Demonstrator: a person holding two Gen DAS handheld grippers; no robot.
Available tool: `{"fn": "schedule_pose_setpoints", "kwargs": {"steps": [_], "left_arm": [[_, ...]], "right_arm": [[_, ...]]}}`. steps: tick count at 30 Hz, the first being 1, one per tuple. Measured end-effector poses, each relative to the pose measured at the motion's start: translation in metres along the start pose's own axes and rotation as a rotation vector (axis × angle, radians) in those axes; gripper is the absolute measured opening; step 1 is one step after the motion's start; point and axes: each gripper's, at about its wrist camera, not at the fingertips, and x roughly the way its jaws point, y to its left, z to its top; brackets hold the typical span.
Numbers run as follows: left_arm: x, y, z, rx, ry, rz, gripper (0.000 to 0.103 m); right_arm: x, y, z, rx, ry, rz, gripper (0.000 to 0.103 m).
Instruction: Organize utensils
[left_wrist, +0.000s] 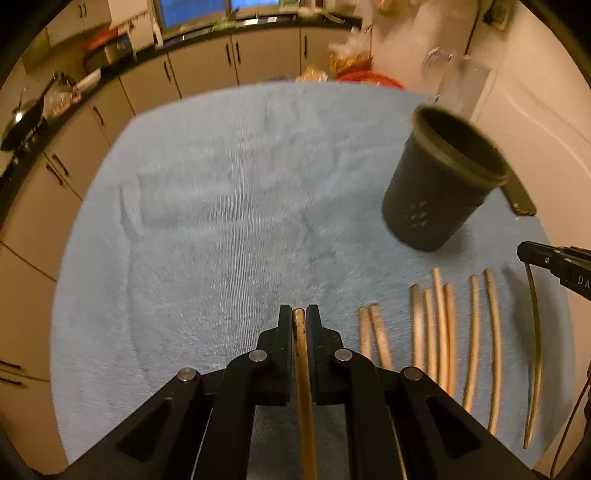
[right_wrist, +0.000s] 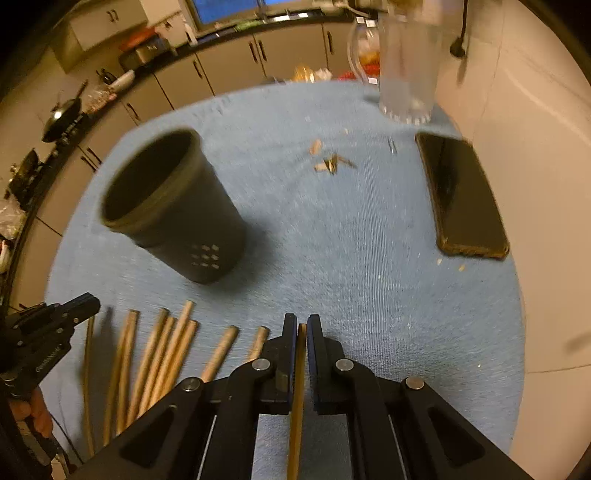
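Here each claw, left (left_wrist: 299, 314) and right (right_wrist: 302, 323), pinches one chopstick beside the upright dark holder (right_wrist: 173, 206).

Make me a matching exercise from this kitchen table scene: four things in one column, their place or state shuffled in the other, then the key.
Things:
1. left gripper
2. black utensil holder
3. phone
4. loose chopsticks

States:
A. lying flat on the blue cloth near the wall
B. shut on a single chopstick
C. standing upright, nothing visible inside
D. lying in a row on the cloth

Pairs: 1-B, 2-C, 3-A, 4-D
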Motion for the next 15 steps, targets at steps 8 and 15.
{"fn": "schedule_pose_setpoints", "kwargs": {"steps": [8,15], "left_arm": [[-0.060,-0.005,-0.005,0.030,-0.124,-0.002,0.007],[-0.100,-0.008,0.001,0.032,-0.204,-0.026,0.007]], "right_arm": [[-0.053,0.007,-0.004,-0.016,-0.109,0.053,0.006],[-0.092,0.017,-0.003,-0.046,-0.197,0.086,0.006]]}}
